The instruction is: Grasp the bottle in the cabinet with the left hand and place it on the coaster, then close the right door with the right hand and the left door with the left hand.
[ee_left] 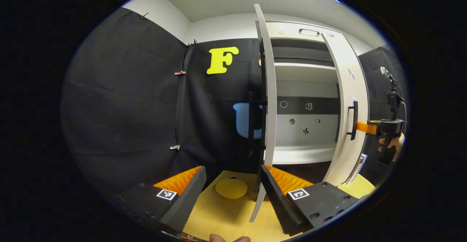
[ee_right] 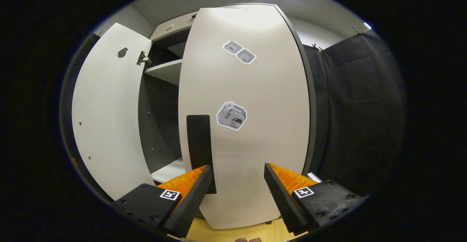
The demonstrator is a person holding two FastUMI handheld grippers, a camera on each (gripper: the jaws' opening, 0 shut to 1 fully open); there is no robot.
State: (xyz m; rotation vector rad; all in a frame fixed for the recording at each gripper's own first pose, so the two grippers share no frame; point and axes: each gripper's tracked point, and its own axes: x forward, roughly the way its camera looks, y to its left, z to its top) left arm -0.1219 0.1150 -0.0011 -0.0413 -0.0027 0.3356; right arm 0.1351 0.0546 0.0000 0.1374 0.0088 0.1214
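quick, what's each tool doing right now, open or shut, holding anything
Left tool: open, holding nothing, its fingers on either side of the left door's edge.
Right tool: open, holding nothing, up against the right door.

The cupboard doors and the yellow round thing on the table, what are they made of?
The right door and left door look like smooth, matte, pale laminated board: flat, thin-edged panels. The coaster looks soft, maybe felt or foam, with a dull, slightly bumpy surface; I can't be sure.

Black gripper bodies with square tag markers (ee_left: 166, 194), round screws (ee_right: 347, 196), ridged fingers (ee_right: 189, 198), possibly a cable behind.
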